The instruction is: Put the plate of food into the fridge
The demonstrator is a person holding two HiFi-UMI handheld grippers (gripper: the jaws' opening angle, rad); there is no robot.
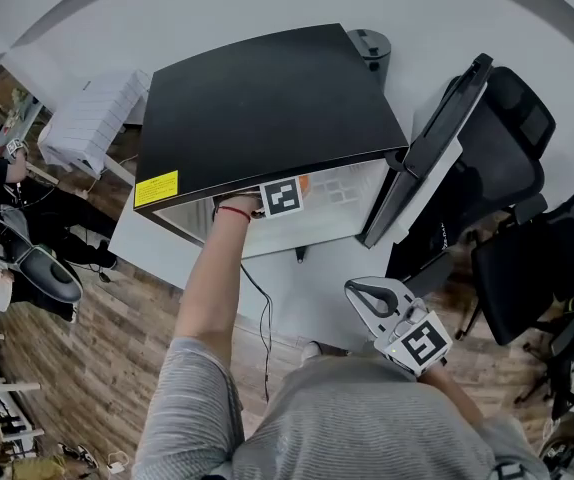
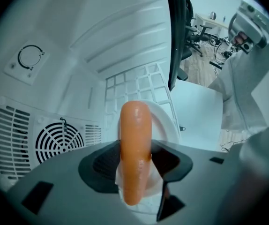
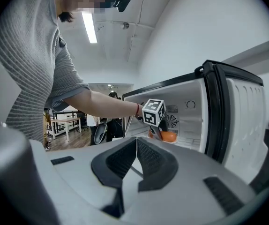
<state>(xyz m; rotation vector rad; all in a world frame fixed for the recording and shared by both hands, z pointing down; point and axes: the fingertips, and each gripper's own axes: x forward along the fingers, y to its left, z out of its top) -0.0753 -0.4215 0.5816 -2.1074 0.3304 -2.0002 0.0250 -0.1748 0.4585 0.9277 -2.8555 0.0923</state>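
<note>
The black mini fridge (image 1: pixel 267 108) stands with its door (image 1: pixel 437 158) swung open to the right. My left gripper (image 1: pixel 282 196) reaches inside it. In the left gripper view its jaws (image 2: pixel 135 165) are shut on the rim of a white plate (image 2: pixel 165 121), with an orange sausage (image 2: pixel 135 139) lying along it. The plate hovers just over the white wire shelf (image 2: pixel 130 83), and I cannot tell whether it touches. My right gripper (image 1: pixel 359 293) hangs low in front of the fridge, shut and empty (image 3: pixel 135 151). From there I see the left gripper's marker cube (image 3: pixel 154 111) and the orange food (image 3: pixel 168 136).
A round fan grille (image 2: pixel 59 139) and a dial (image 2: pixel 30 57) sit on the fridge's back wall. Black office chairs (image 1: pixel 512 138) stand right of the open door. A cable (image 1: pixel 264 318) trails down to the wood floor, and a white radiator-like unit (image 1: pixel 92 118) is at the left.
</note>
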